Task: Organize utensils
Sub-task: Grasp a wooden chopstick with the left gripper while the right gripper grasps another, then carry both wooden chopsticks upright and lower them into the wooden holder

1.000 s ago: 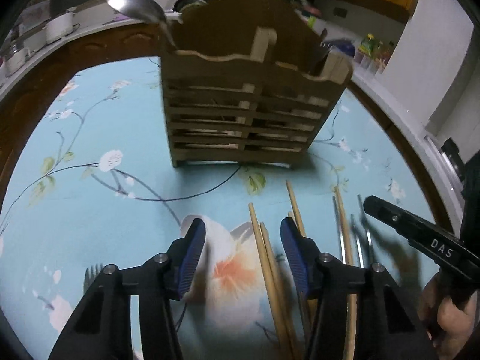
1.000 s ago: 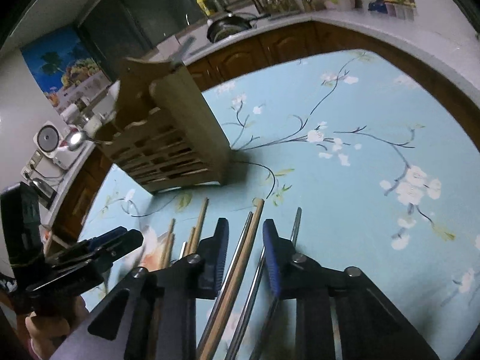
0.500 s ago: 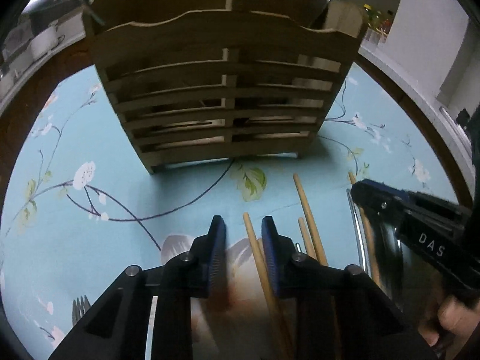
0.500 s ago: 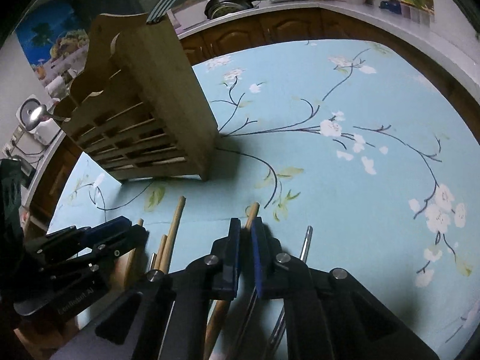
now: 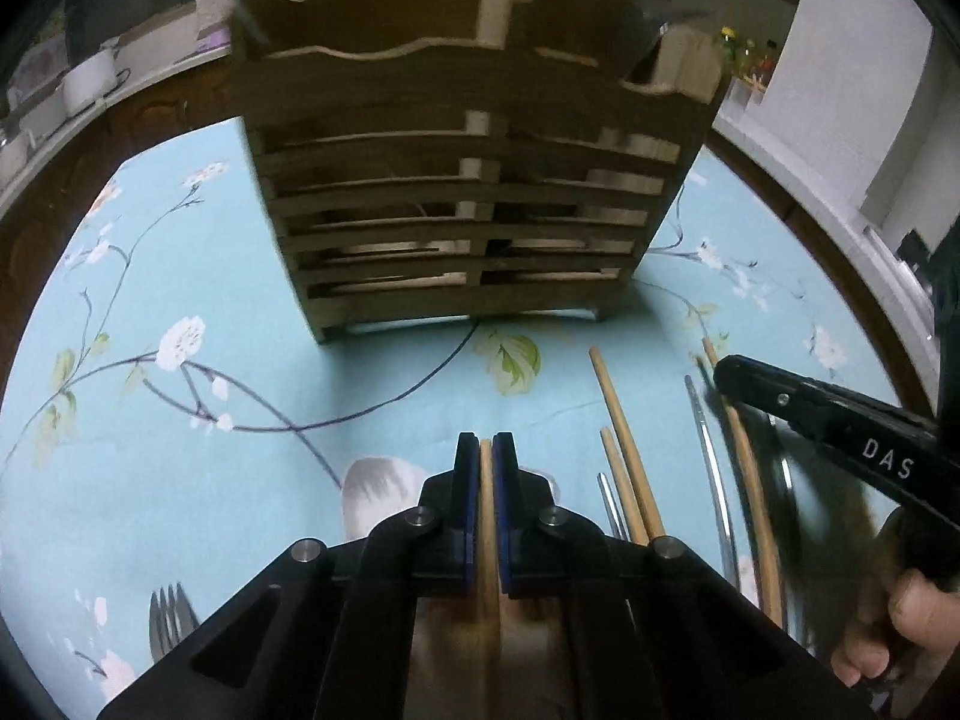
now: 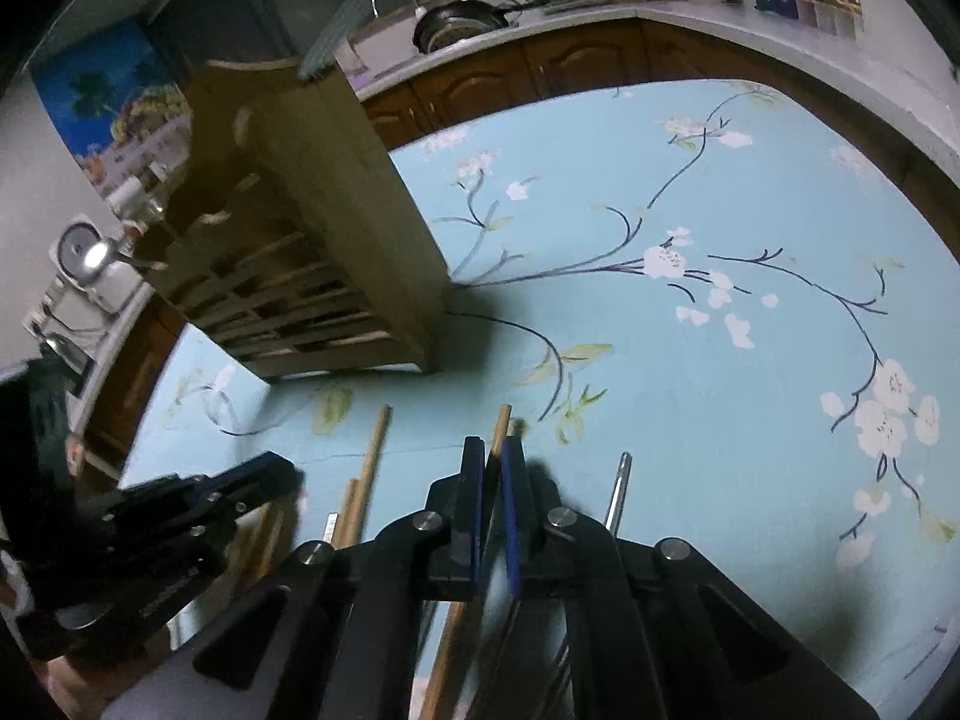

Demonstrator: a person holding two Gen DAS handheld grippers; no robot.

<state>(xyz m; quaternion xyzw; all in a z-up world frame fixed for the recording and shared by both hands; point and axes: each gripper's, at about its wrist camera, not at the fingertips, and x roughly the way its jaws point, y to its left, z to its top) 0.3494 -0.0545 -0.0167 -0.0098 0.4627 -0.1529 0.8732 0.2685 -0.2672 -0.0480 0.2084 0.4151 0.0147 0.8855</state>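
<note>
A slatted wooden utensil holder (image 5: 468,192) stands on the blue flowered tablecloth (image 5: 150,276). In front of it lie loose wooden chopsticks (image 5: 618,420) and metal chopsticks (image 5: 711,456). My left gripper (image 5: 486,441) is closing, its pads pressing one wooden chopstick (image 5: 487,510) that lies along the fingers. To its right, my right gripper (image 6: 493,447) is shut on another wooden chopstick (image 6: 503,420), whose tip sticks out past the pads. In the right wrist view the holder (image 6: 312,228) stands at the upper left and the left gripper (image 6: 282,471) is low at the left.
A fork (image 5: 171,618) lies on the cloth at the lower left. A spoon (image 6: 96,255) and a fork (image 6: 336,30) stand up out of the holder. Dark wooden cabinets and a counter with a pan (image 6: 456,24) ring the table. A hand (image 5: 900,618) holds the right gripper.
Both grippers have closed from open onto wooden chopsticks. The left gripper has moved forward and down towards the holder, which looms larger. The right gripper has stayed almost in place.
</note>
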